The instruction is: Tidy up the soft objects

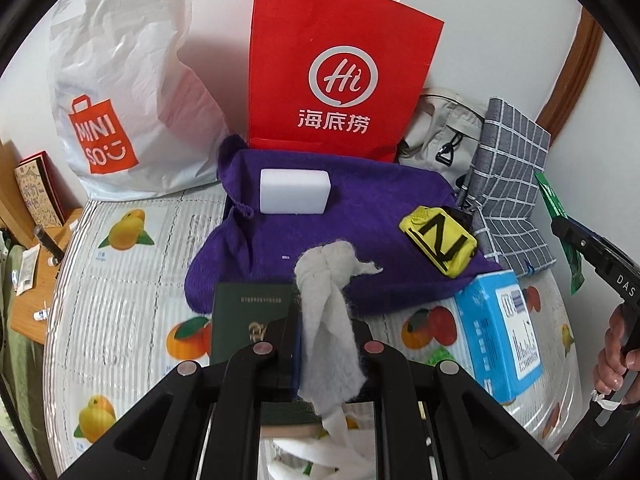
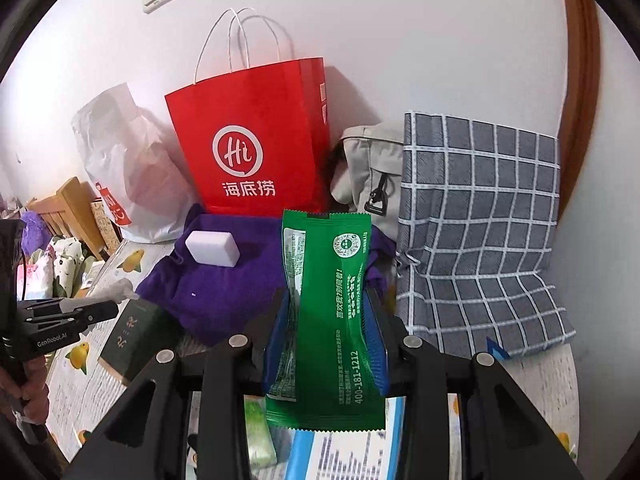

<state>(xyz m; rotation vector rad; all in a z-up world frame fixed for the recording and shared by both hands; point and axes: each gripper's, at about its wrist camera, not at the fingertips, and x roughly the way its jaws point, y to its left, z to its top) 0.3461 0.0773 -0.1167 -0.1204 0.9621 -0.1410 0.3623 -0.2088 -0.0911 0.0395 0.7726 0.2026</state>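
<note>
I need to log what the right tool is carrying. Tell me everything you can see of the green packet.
The green packet is a flat, glossy plastic sachet with serrated sealed ends, white print, a round emblem and the number 400-181-1212. It stands upright and slightly buckled, clamped between the blue pads of the right tool, lifted above the blue box. In the left wrist view only its edge shows at far right.
</note>
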